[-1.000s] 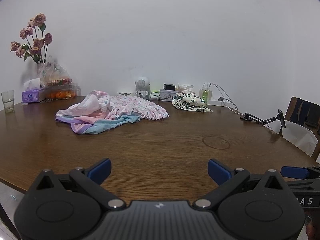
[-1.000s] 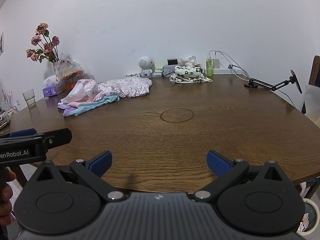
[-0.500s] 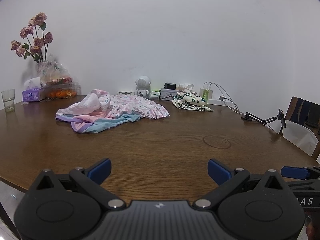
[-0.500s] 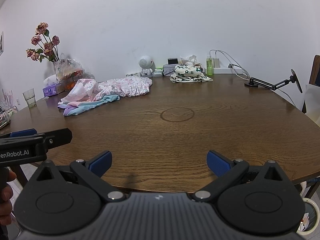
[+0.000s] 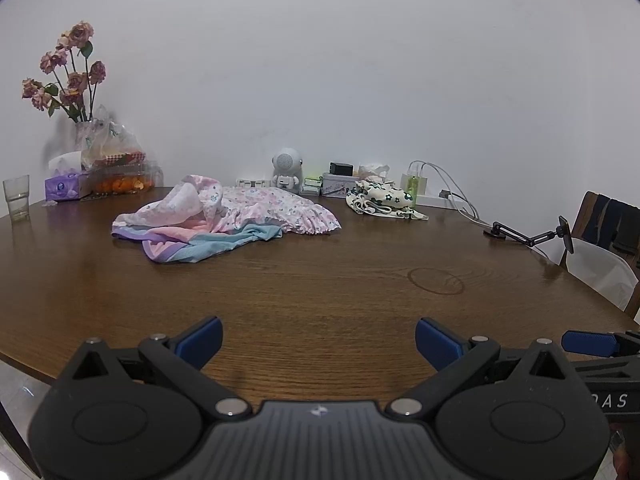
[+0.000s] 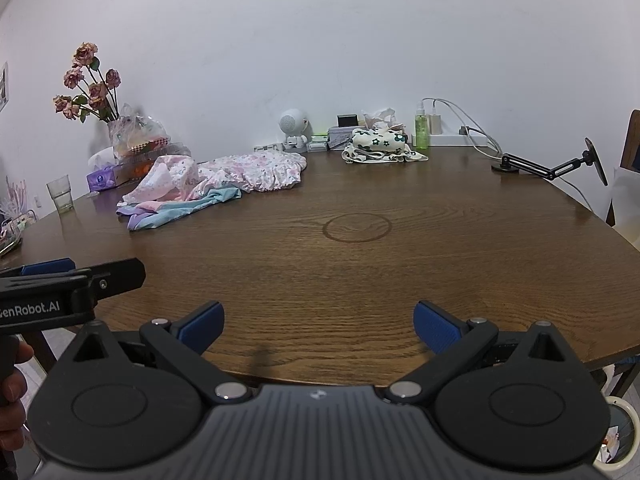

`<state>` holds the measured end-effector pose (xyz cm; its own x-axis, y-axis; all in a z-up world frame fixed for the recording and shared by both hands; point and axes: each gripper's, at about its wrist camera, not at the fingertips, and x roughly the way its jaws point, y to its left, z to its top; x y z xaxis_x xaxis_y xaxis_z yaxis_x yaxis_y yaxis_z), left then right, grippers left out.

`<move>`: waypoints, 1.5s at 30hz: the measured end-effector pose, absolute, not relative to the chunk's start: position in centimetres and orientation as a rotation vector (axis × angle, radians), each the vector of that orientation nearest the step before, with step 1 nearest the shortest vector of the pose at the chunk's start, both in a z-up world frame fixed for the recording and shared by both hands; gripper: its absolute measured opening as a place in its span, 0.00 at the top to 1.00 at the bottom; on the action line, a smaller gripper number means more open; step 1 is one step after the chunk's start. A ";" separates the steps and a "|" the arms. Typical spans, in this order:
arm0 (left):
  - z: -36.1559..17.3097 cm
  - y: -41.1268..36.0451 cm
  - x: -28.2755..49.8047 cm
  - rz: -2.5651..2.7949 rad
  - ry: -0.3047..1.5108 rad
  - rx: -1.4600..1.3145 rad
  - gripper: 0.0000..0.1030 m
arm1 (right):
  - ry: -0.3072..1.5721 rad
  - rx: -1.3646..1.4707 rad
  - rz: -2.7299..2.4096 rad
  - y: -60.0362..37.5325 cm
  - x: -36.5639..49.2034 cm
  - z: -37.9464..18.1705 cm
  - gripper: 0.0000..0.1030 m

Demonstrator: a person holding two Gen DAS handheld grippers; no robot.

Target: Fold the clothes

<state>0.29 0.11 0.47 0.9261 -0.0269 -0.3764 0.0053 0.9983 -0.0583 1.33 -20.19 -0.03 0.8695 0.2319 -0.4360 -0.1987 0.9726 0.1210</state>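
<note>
Both tools, left tool (image 5: 318, 342) and right tool (image 6: 316, 326), hover with fingers apart over the near tabletop (image 5: 320, 280) edge. Far left lies a crumpled heap of clothes (image 5: 224, 220), pink flowered cloth over blue-and-lilac cloth.

Plain white wall (image 5: 320, 80) behind round dark wood table (image 5: 320, 280) w/ faint ring mark. Wooden chair (image 5: 592, 216) at right edge, pale tiled floor (image 5: 16, 376) lower left. Even indoor light.

Legible marking "GenRobot.AI", first letter cut off, on the side of the left hand-held gripper (image 6: 52, 280). Partial letters "AS" on the right hand-held gripper (image 5: 592, 360).
</note>
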 end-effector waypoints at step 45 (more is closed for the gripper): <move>3.5 6.6 10.7 0.061 0.396 -0.074 0.00 | 0.449 -0.004 0.375 -14.8 13.4 5.3 0.00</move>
<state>10.70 6.58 3.52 0.9209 0.0446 -0.3872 -0.0735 0.9955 -0.0602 13.41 -14.84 5.30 0.8340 0.3527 -0.4243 -0.3544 0.9318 0.0781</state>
